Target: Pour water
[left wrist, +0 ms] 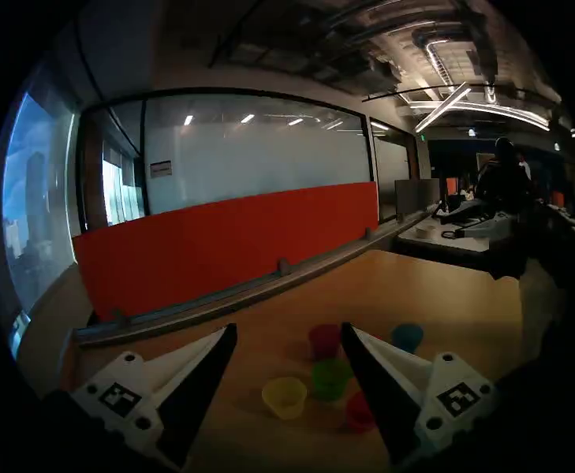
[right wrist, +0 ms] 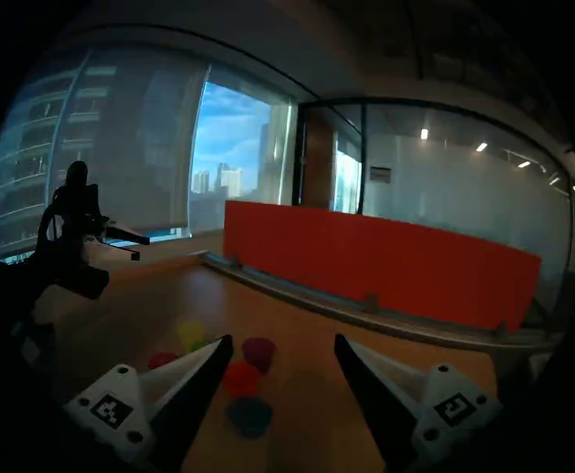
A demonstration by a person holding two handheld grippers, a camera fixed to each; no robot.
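1. Left gripper view: my left tongs (left wrist: 287,327) are spread wide with nothing between the fingers, over a wooden table (left wrist: 445,292).
2. Ahead between the fingers: dark red cup (left wrist: 324,340) farthest, green cup (left wrist: 330,377) just nearer, yellow cup (left wrist: 285,396) nearest, left of the green.
3. Red cup (left wrist: 356,411) sits partly behind the right finger; blue cup (left wrist: 407,337) is just outside that finger.
4. Cups are upright and close together. I can't tell if any holds water.
5. Right gripper view: my right tongs (right wrist: 282,339) are wide too, gripping nothing. Blue cup is nearest between the fingers, dark red cup beyond it, yellow cup past the left finger.
6. Red partition (right wrist: 382,252) runs along the table's far edge.
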